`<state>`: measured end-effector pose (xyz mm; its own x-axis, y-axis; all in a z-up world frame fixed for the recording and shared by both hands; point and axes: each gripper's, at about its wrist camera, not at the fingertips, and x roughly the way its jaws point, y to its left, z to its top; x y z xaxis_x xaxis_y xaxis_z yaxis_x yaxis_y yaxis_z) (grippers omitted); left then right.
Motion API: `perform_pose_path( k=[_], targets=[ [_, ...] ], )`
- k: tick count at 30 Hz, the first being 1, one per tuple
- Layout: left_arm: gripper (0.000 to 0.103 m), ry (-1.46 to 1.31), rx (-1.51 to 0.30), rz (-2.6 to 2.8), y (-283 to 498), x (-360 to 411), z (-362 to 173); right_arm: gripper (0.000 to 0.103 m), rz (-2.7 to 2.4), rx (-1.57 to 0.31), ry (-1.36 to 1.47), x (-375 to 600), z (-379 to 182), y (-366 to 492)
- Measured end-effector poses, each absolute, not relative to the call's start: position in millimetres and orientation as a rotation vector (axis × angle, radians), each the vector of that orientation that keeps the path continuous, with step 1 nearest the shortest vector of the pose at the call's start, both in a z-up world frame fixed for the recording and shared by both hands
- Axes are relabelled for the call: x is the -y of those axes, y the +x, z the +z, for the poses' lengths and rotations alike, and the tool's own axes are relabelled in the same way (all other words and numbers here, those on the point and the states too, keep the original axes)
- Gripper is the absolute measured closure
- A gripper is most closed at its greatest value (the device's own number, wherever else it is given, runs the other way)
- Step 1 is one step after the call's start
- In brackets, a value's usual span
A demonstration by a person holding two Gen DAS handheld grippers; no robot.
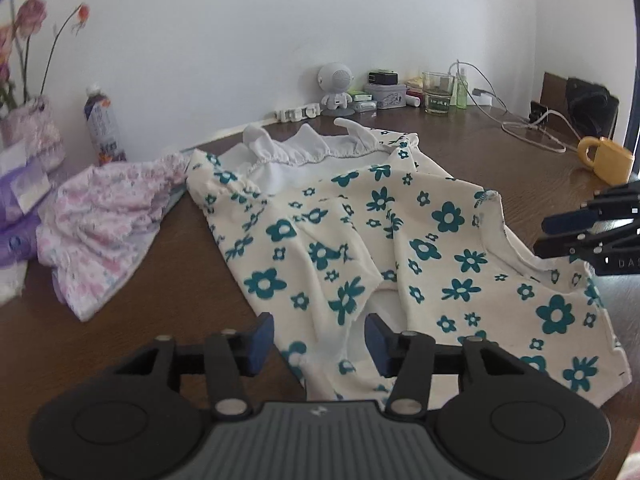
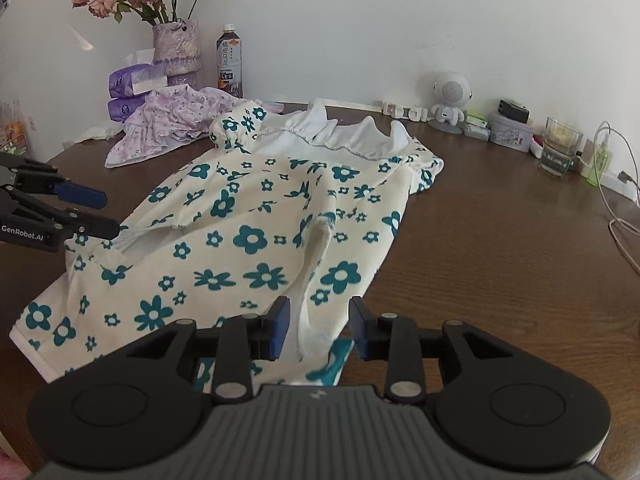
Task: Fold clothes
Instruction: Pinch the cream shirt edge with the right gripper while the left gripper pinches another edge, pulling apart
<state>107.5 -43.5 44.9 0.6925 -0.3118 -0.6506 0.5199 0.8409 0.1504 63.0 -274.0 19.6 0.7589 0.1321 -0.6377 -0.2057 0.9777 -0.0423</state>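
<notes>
A cream garment with teal flowers (image 1: 400,240) and a white ruffled collar (image 1: 312,152) lies spread and wrinkled on the brown table (image 1: 160,300). My left gripper (image 1: 319,340) is open at the garment's near edge, and a raised fold of cloth lies between its blue pads. In the right wrist view the same garment (image 2: 248,240) fills the middle. My right gripper (image 2: 319,328) is open around a raised ridge of fabric (image 2: 316,264) at its near edge. Each gripper shows in the other's view, the right gripper (image 1: 560,236) at the far side and the left gripper (image 2: 92,212) likewise.
A crumpled pink floral garment (image 1: 104,224) lies left of the flowered one. Along the wall stand a vase of roses (image 2: 176,48), purple tissue packs (image 2: 132,92), a drink bottle (image 2: 230,64), a white speaker figure (image 2: 450,100), a tin (image 2: 512,132), a glass (image 2: 560,148), cables (image 2: 616,200) and a yellow mug (image 1: 608,160).
</notes>
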Motion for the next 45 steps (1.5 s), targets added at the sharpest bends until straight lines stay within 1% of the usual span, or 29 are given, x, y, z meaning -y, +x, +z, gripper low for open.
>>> perform_pose_path(
  k=[5,6,8,10,16,20,21,23,26,27,28,30,32,33,34,35,36,39,41,42,44,45],
  targets=[
    [0.055,0.517,-0.681,-0.517,125,76,28,0.071,0.194,-0.751,-0.15,268,7,85],
    [0.057,0.547,-0.684,-0.512,127,79,23,0.072,0.197,-0.758,-0.154,266,6,87],
    [0.065,0.571,-0.679,-0.512,130,82,20,0.078,0.214,-0.764,-0.162,265,4,88],
    [0.101,0.574,-0.679,-0.511,132,78,20,0.101,0.22,-0.765,-0.186,264,6,85],
    [0.101,0.596,-0.642,-0.443,129,51,30,0.101,0.072,-0.741,-0.343,281,18,79],
    [0.101,0.639,-0.625,-0.405,124,45,29,0.101,0.023,-0.749,-0.43,278,6,76],
    [0.101,0.645,-0.626,-0.404,122,45,27,0.101,0.021,-0.751,-0.434,277,4,76],
    [0.096,0.636,-0.632,-0.399,121,44,26,0.1,0.023,-0.743,-0.4,280,5,75],
    [0.086,0.58,-0.653,-0.388,122,39,26,0.095,0.026,-0.732,-0.348,283,6,76],
    [0.081,0.563,-0.657,-0.383,123,38,25,0.089,0.028,-0.731,-0.325,286,7,77],
    [0.081,0.547,-0.66,-0.379,124,36,25,0.083,0.03,-0.731,-0.302,288,8,79],
    [0.081,0.515,-0.666,-0.372,126,34,24,0.077,0.037,-0.736,-0.265,293,8,84],
    [0.082,0.494,-0.668,-0.372,127,33,22,0.077,0.049,-0.743,-0.242,295,6,87],
    [0.097,0.49,-0.667,-0.371,128,32,21,0.082,0.056,-0.745,-0.236,296,6,88],
    [0.1,0.487,-0.667,-0.37,129,31,19,0.092,0.056,-0.744,-0.243,296,5,88],
    [0.101,0.484,-0.664,-0.364,129,29,18,0.098,0.043,-0.74,-0.266,295,4,87],
    [0.101,0.481,-0.66,-0.352,128,27,18,0.101,0.03,-0.735,-0.29,294,3,86],
    [0.1,0.444,-0.678,-0.324,131,17,15,0.1,0.021,-0.744,-0.325,295,-1,84],
    [0.096,0.406,-0.684,-0.312,131,11,18,0.096,0.033,-0.745,-0.296,296,1,82],
    [0.089,0.393,-0.674,-0.316,128,10,22,0.095,0.04,-0.74,-0.276,296,6,78],
    [0.087,0.367,-0.653,-0.325,121,8,32,0.089,0.086,-0.712,-0.21,298,20,67],
    [0.085,0.356,-0.64,-0.334,117,8,37,0.082,0.119,-0.698,-0.173,298,28,61]
  ],
)
